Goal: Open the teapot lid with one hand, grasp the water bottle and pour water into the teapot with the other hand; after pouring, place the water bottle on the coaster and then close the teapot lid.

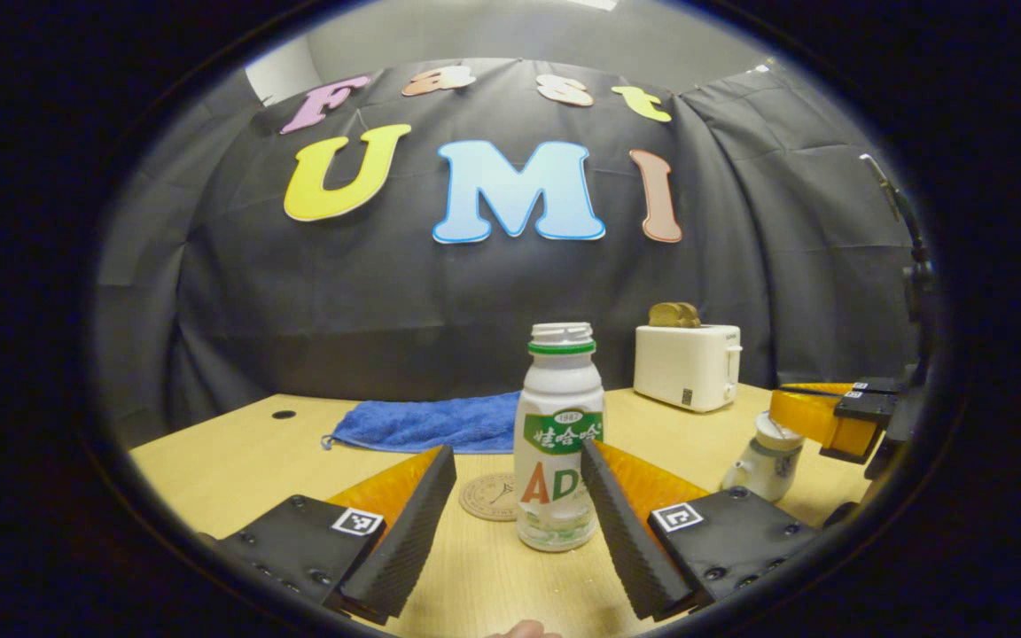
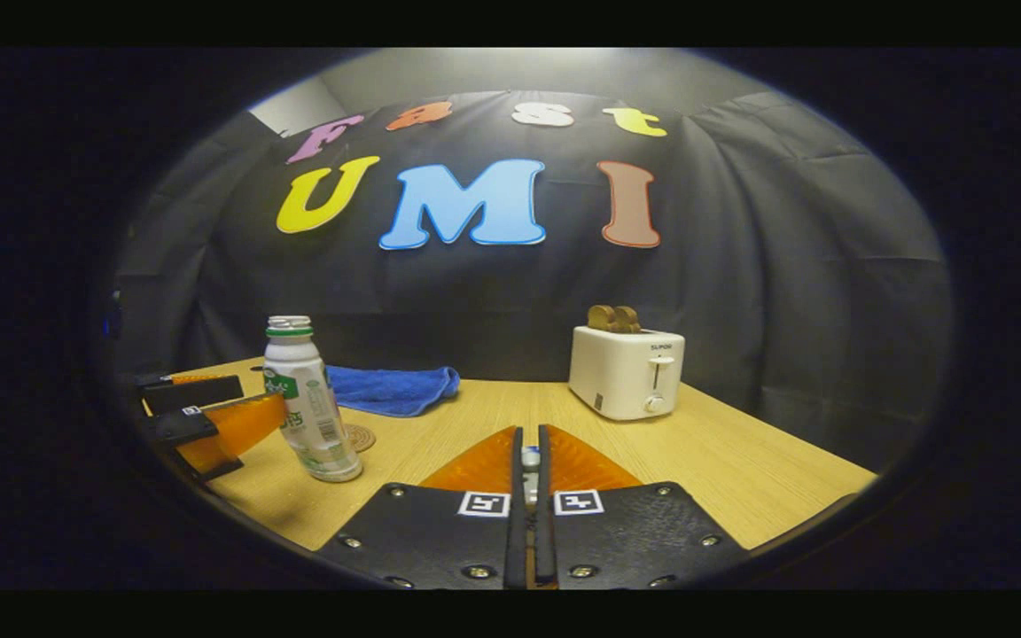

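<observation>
A white water bottle (image 1: 558, 434) with a green label and no cap stands on the wooden table (image 1: 236, 461), between the fingers of my left gripper (image 1: 518, 452). That gripper is open; its right finger lies close against the bottle and its left finger stands apart. A round coaster (image 1: 486, 496) lies just behind the bottle to the left. The small white teapot (image 1: 759, 465) sits at the right, with my right gripper (image 1: 816, 416) at its top. In the right gripper view my right gripper (image 2: 528, 436) is shut on the teapot lid's small knob (image 2: 529, 459). My left gripper (image 2: 262, 395) reaches toward the bottle (image 2: 307, 399) there.
A white toaster (image 1: 688, 365) with bread in it stands at the back right. A blue towel (image 1: 431, 423) lies at the back of the table, behind the coaster (image 2: 361, 437). The black cloth wall closes off the far side.
</observation>
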Tool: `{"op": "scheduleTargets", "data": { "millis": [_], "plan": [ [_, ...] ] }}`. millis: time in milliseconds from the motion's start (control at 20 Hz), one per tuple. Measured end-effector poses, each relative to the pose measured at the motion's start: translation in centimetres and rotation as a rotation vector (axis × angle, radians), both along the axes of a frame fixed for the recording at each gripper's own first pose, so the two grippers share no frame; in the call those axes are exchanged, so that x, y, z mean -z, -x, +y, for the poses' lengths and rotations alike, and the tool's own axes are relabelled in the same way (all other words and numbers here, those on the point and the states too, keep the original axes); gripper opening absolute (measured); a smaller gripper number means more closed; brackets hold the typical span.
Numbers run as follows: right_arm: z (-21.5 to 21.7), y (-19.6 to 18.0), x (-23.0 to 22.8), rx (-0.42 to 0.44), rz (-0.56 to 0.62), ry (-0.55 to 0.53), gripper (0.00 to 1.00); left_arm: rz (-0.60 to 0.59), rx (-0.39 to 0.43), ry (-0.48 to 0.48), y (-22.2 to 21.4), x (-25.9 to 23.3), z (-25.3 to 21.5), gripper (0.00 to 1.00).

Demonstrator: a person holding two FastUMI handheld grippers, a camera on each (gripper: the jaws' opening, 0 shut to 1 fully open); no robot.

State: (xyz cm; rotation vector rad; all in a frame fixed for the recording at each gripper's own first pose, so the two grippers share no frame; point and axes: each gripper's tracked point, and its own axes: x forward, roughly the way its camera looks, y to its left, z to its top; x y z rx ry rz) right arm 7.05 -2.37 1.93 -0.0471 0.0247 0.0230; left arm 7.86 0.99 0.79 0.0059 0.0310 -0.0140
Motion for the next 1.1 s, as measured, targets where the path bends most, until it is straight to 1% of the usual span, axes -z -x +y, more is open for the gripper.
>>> {"op": "scheduleTargets", "data": {
  "millis": [100, 150, 200, 300, 350, 400, 500, 550, 600, 650, 700, 750, 800, 850, 900, 950, 1050, 1100],
  "plan": [
    [0.6, 0.4, -0.3, -0.018, -0.010, 0.008, 0.04, 0.011, 0.023, 0.004, -0.4, 0.5, -0.8, 0.94],
    [0.8, 0.7, -0.4, -0.023, -0.013, 0.011, 0.04, 0.011, 0.037, 0.001, -0.7, 0.4, -1.1, 0.89],
    [0.8, 0.9, -0.5, -0.024, -0.017, 0.012, 0.04, 0.011, 0.047, -0.003, -1.1, 0.5, -1.4, 0.94],
    [0.7, 0.9, -0.6, -0.025, -0.020, 0.008, 0.04, 0.024, 0.062, -0.001, -1.3, 0.8, -2.0, 0.94],
    [0.5, 0.8, -0.5, -0.024, -0.019, 0.009, 0.04, 0.025, 0.070, 0.014, -1.1, 0.6, -2.3, 0.89],
    [0.3, 0.9, -0.7, -0.021, -0.023, 0.010, 0.04, 0.015, 0.073, 0.032, -0.8, 0.3, -2.7, 0.94],
    [0.3, 1.0, -0.7, -0.026, -0.026, 0.004, 0.04, -0.030, 0.051, 0.025, -1.0, -0.8, -2.7, 0.94],
    [0.5, 1.0, -0.8, -0.030, -0.028, 0.004, 0.04, -0.031, 0.038, 0.012, -1.7, -0.9, -2.6, 1.00],
    [0.6, 1.0, -0.9, -0.035, -0.029, 0.009, 0.00, -0.008, 0.033, 0.010, -2.1, 0.0, -2.8, 0.99],
    [0.6, 1.0, -0.9, -0.040, -0.033, 0.014, 0.00, 0.025, 0.028, 0.024, -2.6, 0.9, -2.9, 0.94],
    [0.7, 1.0, -1.1, -0.043, -0.036, 0.015, 0.04, 0.055, 0.030, 0.037, -3.2, 1.7, -3.0, 0.99],
    [0.8, 1.1, -1.1, -0.044, -0.039, 0.014, 0.04, 0.075, 0.025, 0.041, -3.7, 2.3, -3.1, 0.95],
    [0.8, 1.1, -1.1, -0.046, -0.041, 0.012, 0.00, 0.091, 0.016, 0.031, -4.1, 2.6, -2.8, 0.95],
    [0.8, 1.2, -1.1, -0.050, -0.043, 0.009, 0.00, 0.077, 0.015, 0.017, -4.7, 2.5, -2.8, 0.94],
    [0.9, 1.3, -1.3, -0.054, -0.048, 0.006, 0.05, 0.073, 0.008, -0.005, -4.7, 2.2, -2.9, 1.00],
    [1.0, 1.4, -1.5, -0.057, -0.052, 0.005, 0.10, 0.056, 0.017, -0.017, -5.2, 1.8, -2.9, 0.99],
    [1.0, 1.7, -1.8, -0.062, -0.061, 0.002, 0.21, 0.057, 0.047, -0.007, -5.1, 1.8, -3.5, 0.90],
    [1.1, 2.1, -1.9, -0.067, -0.063, -0.005, 0.00, 0.063, 0.055, 0.004, -5.5, 2.2, -3.4, 0.86]
  ]
}}
